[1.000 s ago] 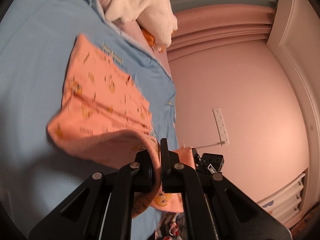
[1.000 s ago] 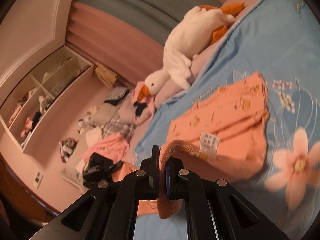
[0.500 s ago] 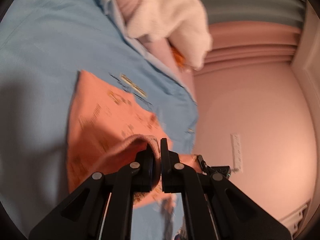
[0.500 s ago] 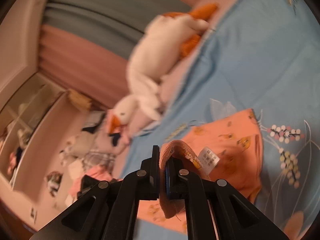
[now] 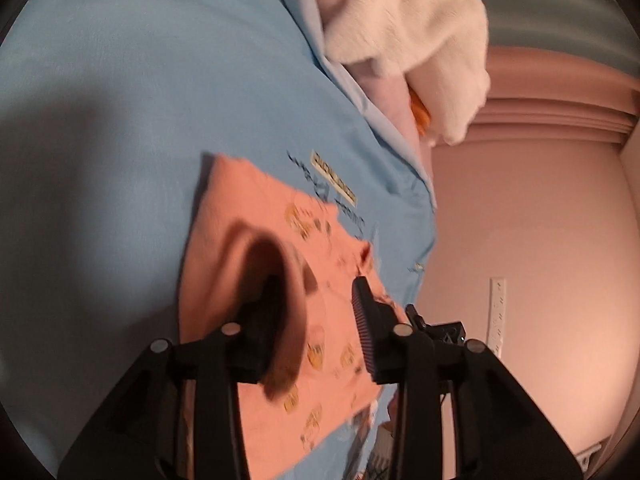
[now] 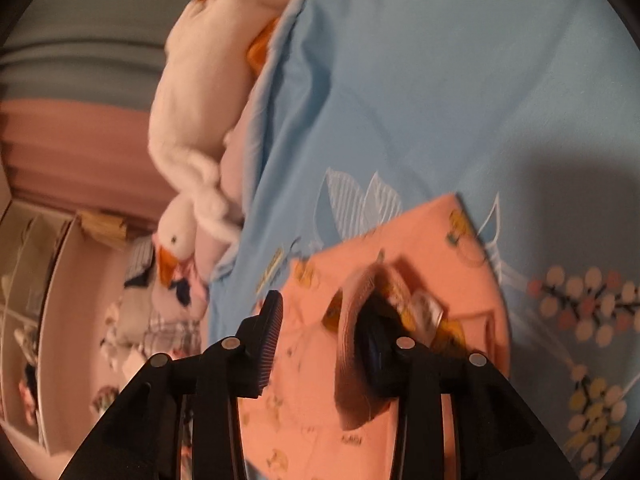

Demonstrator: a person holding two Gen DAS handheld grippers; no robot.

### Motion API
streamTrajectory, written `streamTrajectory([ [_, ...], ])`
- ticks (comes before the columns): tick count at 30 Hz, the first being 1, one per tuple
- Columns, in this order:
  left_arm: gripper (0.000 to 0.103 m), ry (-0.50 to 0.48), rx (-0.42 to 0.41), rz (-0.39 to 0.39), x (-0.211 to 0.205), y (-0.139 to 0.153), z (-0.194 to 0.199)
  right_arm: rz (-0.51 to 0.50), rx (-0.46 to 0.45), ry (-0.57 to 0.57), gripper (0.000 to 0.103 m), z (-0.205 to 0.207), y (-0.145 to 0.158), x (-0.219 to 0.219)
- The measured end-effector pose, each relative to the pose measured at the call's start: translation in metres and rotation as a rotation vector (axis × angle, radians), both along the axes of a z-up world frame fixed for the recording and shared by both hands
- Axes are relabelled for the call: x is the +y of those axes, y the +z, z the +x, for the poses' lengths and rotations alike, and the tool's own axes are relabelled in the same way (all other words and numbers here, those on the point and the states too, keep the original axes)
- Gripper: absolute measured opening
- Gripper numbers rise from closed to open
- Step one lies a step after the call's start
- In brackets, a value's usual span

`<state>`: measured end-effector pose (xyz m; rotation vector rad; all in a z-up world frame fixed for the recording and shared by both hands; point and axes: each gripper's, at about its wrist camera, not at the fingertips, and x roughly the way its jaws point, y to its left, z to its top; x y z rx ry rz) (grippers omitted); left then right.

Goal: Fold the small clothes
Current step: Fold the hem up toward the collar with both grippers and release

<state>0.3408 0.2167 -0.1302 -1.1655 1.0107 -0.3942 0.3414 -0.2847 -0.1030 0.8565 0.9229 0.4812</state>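
Half a second back clamped on the orange garment (image 5: 320, 320), now both left gripper (image 5: 320, 320) and right gripper (image 6: 320, 332) sprung apart, hem dropped onto itself: fold apparently laid

Your left gripper (image 5: 320, 312) stands with fingers spread over the orange printed garment (image 5: 256, 216) on the blue bedsheet (image 5: 140, 92); a fabric fold drapes its left finger (image 5: 260, 332).

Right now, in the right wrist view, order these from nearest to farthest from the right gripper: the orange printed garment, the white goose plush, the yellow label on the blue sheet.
1. Orange printed garment: at the right gripper, folded edge draped over one finger.
2. Yellow label: just beyond, on the blue sheet, left.
3. White goose plush: farthest, upper left along the bed edge.
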Motion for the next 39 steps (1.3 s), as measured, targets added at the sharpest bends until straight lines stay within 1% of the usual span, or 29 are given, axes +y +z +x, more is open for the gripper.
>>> streamTrajectory([
  [1, 0.035, -0.015, -0.004, 0.003, 0.000, 0.002, -0.003, -0.021, -0.005, 0.013, 0.037, -0.005, 0.004, 0.000],
  [4, 0.033, -0.052, -0.008, 0.063, -0.005, 0.010, -0.012, -0.058, -0.020, 0.064, 0.037, -0.019, 0.011, 0.001],
  [6, 0.024, -0.055, -0.010, 0.103, -0.005, 0.012, -0.014, -0.121, -0.015, 0.099, 0.037, -0.027, 0.015, 0.005],
  [7, 0.011, -0.052, -0.004, 0.114, -0.004, 0.011, -0.015, -0.151, -0.017, 0.107, 0.029, -0.028, 0.016, 0.009],
  [8, 0.003, -0.047, 0.003, 0.108, -0.004, 0.009, -0.017, -0.192, 0.000, 0.099, 0.022, -0.029, 0.016, 0.011],
  [9, 0.003, -0.043, 0.006, 0.103, -0.004, 0.009, -0.017, -0.228, 0.017, 0.105, 0.009, -0.029, 0.015, 0.013],
  [11, 0.003, -0.023, -0.003, 0.084, -0.006, 0.013, -0.011, -0.247, 0.070, 0.114, 0.008, -0.027, 0.011, 0.015],
  [13, 0.003, 0.022, -0.011, 0.037, 0.000, 0.017, -0.006, -0.209, 0.063, 0.127, 0.007, -0.024, 0.017, 0.016],
  [14, 0.003, 0.074, -0.003, 0.000, 0.004, 0.015, 0.002, -0.155, 0.055, 0.125, 0.007, -0.021, 0.019, 0.014],
  [15, 0.003, 0.111, 0.007, -0.019, 0.008, 0.014, 0.005, -0.063, 0.057, 0.106, 0.007, -0.014, 0.021, 0.010],
  [16, 0.004, 0.156, 0.025, -0.025, 0.012, 0.011, 0.010, -0.006, 0.066, 0.079, 0.008, -0.008, 0.019, 0.007],
  [17, 0.004, 0.188, 0.041, -0.019, 0.015, 0.009, 0.013, 0.069, 0.085, 0.026, 0.008, 0.002, 0.015, 0.003],
  [18, 0.004, 0.222, 0.058, -0.016, 0.019, 0.006, 0.017, 0.114, 0.098, -0.023, 0.008, 0.010, 0.011, 0.001],
  [19, 0.005, 0.242, 0.069, -0.012, 0.022, 0.003, 0.021, 0.143, 0.110, -0.072, 0.010, 0.017, 0.006, -0.002],
  [20, 0.012, 0.254, 0.082, -0.009, 0.026, -0.001, 0.025, 0.167, 0.119, -0.123, 0.014, 0.023, 0.000, -0.006],
  [22, 0.017, 0.278, 0.105, 0.003, 0.035, -0.007, 0.026, 0.190, 0.125, -0.191, 0.049, 0.030, -0.008, -0.013],
  [24, 0.019, 0.245, 0.117, 0.071, 0.039, -0.006, 0.024, 0.210, 0.102, -0.223, 0.050, 0.029, -0.012, -0.019],
  [25, 0.020, 0.234, 0.114, 0.107, 0.043, -0.003, 0.021, 0.184, 0.102, -0.223, 0.050, 0.026, -0.011, -0.021],
  [26, 0.022, 0.240, 0.111, 0.138, 0.042, 0.002, 0.021, 0.143, 0.098, -0.222, 0.050, 0.023, -0.009, -0.024],
  [27, 0.025, 0.240, 0.101, 0.170, 0.045, 0.007, 0.018, 0.100, 0.072, -0.229, 0.050, 0.019, -0.004, -0.029],
  [28, 0.031, 0.241, 0.088, 0.194, 0.047, 0.012, 0.014, 0.069, 0.047, -0.236, 0.050, 0.014, 0.002, -0.032],
  [30, 0.031, 0.225, 0.027, 0.237, 0.047, 0.026, 0.004, 0.008, -0.007, -0.231, 0.050, 0.005, 0.014, -0.037],
  [31, 0.031, 0.202, 0.002, 0.259, 0.043, 0.032, 0.003, -0.045, -0.037, -0.198, 0.050, 0.000, 0.022, -0.034],
  [33, 0.031, 0.104, -0.053, 0.306, 0.024, 0.042, -0.001, -0.207, -0.079, -0.104, 0.050, -0.009, 0.035, -0.016],
  [34, 0.031, 0.068, -0.069, 0.320, 0.015, 0.043, -0.002, -0.318, -0.106, -0.057, 0.047, -0.015, 0.041, -0.003],
  [35, 0.031, 0.013, -0.077, 0.350, 0.000, 0.043, -0.004, -0.420, -0.139, -0.013, 0.043, -0.022, 0.045, 0.011],
  [36, 0.031, -0.025, -0.079, 0.371, -0.010, 0.040, -0.006, -0.480, -0.164, 0.021, 0.034, -0.027, 0.046, 0.020],
  [37, 0.031, -0.078, -0.087, 0.397, -0.024, 0.036, -0.010, -0.524, -0.187, 0.067, 0.034, -0.035, 0.044, 0.028],
  [39, 0.031, -0.131, -0.089, 0.481, -0.041, 0.028, -0.021, -0.571, -0.206, 0.129, 0.034, -0.045, 0.038, 0.042],
])
